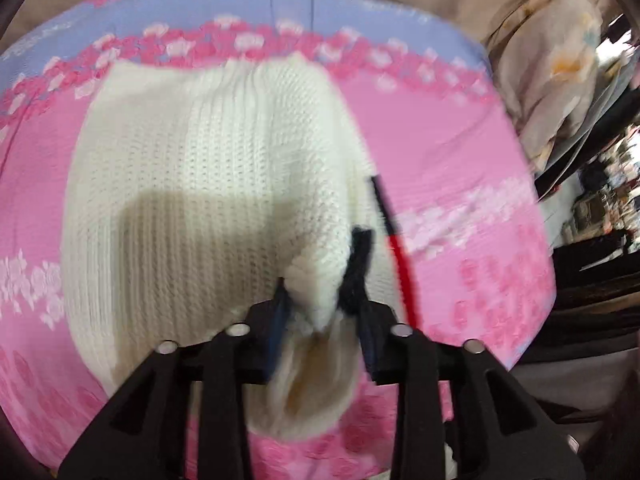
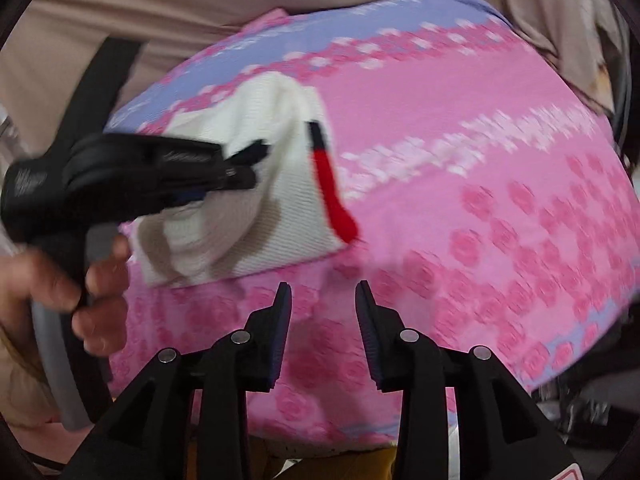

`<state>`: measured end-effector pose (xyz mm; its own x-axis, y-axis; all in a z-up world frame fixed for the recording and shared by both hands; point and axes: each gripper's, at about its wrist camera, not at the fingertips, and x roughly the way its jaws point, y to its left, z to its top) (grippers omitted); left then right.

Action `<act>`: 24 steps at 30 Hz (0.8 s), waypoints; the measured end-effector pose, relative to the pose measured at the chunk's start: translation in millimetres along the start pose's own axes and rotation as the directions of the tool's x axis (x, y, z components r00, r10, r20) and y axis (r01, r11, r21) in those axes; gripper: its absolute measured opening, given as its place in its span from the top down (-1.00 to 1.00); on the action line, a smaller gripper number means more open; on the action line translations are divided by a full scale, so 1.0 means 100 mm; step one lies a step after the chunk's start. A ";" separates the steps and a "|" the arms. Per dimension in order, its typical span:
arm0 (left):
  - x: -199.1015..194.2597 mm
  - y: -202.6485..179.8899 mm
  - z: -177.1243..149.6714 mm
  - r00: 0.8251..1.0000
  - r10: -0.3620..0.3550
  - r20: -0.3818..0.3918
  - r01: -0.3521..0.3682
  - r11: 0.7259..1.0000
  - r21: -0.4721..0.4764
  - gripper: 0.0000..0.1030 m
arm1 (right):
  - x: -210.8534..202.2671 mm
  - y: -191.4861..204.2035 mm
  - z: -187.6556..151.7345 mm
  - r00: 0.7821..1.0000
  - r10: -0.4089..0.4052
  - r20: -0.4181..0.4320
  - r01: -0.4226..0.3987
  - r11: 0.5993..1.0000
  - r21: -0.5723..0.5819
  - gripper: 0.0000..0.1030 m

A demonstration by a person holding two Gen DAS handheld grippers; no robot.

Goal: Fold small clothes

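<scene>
1. Judging from how the cloth lies, the fold looks partly made: the white knit garment (image 1: 208,184) rests on the pink flowered bedspread (image 1: 460,160), doubled over on itself, with one bunched corner raised off the bed; it is not yet a flat, finished packet.
2. The left gripper (image 1: 320,292) pinches that bunched corner between its two fingers, the knit squeezed into a wad between them; in the right wrist view the same gripper (image 2: 240,168) reaches in over the garment (image 2: 280,184) from the side, the person's hand (image 2: 80,280) on its grip.
3. The right gripper (image 2: 323,296) has its fingers spread, nothing between them, above bare bedspread (image 2: 480,220) just beside the garment's near edge.
4. Left to do, as I judge it: carry the held corner across, lay it down and smooth it.
5. A red and black strip (image 2: 330,184) lies along one edge; whether it is trim or a strap is unclear; motion blur softens both views, and the layers under the fold are hidden.
</scene>
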<state>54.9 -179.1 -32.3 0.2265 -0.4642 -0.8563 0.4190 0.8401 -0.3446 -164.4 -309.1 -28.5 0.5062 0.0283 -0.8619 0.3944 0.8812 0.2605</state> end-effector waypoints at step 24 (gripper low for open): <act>-0.27 1.30 -0.66 0.946 0.317 -0.066 -0.323 0.938 -0.126 -0.32 | 0.55 0.83 0.99 0.958 0.286 -0.034 -0.284 0.957 0.057 0.63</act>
<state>45.1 -39.1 -79.7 0.2893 -0.1540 -0.9448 0.2090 0.9733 -0.0946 -27.6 -280.9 -11.0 0.5712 0.2950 -0.7659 0.2780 0.8085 0.5187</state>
